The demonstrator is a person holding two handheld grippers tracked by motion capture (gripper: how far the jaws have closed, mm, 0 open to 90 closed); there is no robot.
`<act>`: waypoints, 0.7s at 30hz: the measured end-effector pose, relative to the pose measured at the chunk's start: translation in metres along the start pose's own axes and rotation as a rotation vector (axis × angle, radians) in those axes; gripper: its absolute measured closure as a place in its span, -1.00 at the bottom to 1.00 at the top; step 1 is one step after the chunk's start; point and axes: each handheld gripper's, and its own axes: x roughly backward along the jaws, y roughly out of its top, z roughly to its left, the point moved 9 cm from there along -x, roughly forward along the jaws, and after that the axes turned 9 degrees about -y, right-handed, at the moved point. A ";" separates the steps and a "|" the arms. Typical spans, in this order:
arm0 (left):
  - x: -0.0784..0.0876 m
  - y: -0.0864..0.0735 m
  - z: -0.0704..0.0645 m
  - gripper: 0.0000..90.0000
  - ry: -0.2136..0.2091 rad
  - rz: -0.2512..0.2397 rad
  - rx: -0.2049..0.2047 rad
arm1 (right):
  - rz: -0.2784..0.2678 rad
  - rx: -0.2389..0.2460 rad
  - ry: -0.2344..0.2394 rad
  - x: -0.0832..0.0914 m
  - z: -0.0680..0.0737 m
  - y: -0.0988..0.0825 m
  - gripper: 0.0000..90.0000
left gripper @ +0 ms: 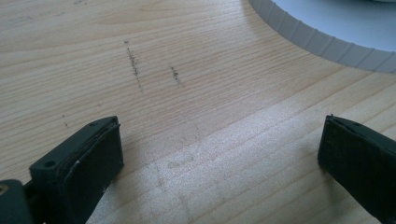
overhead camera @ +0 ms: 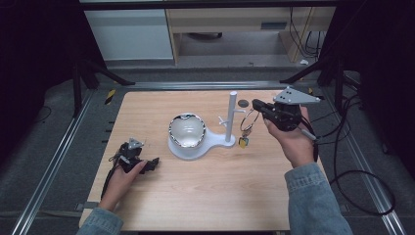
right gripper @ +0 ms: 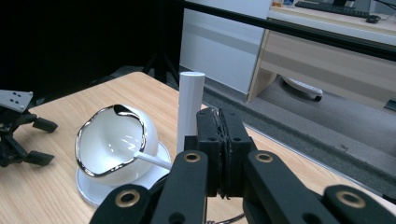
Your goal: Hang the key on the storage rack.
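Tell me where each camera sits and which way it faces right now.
High view: above the person's side, looking forward and down at the table; both forearms, left gripper and right gripper with key ring.
Left gripper view: low over the wood, open jaws, stand base.
Right gripper view: along shut jaws toward post and bowl.
Shared: bowl, post.
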 end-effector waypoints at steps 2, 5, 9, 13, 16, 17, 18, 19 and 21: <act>0.000 0.000 0.000 -1.00 0.000 0.000 0.001 | 0.000 -0.001 -0.003 -0.002 0.000 0.001 0.97; 0.000 0.000 0.000 -1.00 0.000 0.000 0.000 | -0.002 -0.003 -0.004 -0.002 0.000 0.002 0.97; 0.000 0.000 0.000 -1.00 0.000 0.000 0.000 | -0.004 -0.003 -0.004 -0.004 0.001 0.003 0.97; 0.000 0.000 0.000 -1.00 0.000 0.000 0.001 | -0.005 -0.004 -0.003 -0.005 0.002 0.005 0.97; 0.000 0.000 0.000 -1.00 0.000 0.000 0.001 | -0.005 -0.003 -0.001 -0.007 0.003 0.005 0.97; 0.000 0.000 0.000 -1.00 0.000 0.000 0.000 | -0.006 -0.002 0.000 -0.008 0.003 0.006 0.97; 0.000 0.000 0.000 -1.00 0.000 0.000 0.000 | -0.006 -0.002 0.000 -0.008 0.003 0.006 0.97; 0.000 0.000 0.000 -1.00 0.000 0.000 0.001 | -0.006 -0.002 -0.001 -0.008 0.004 0.006 0.97; 0.000 0.000 0.000 -1.00 0.000 0.000 0.000 | -0.006 -0.004 0.001 -0.009 0.004 0.006 0.97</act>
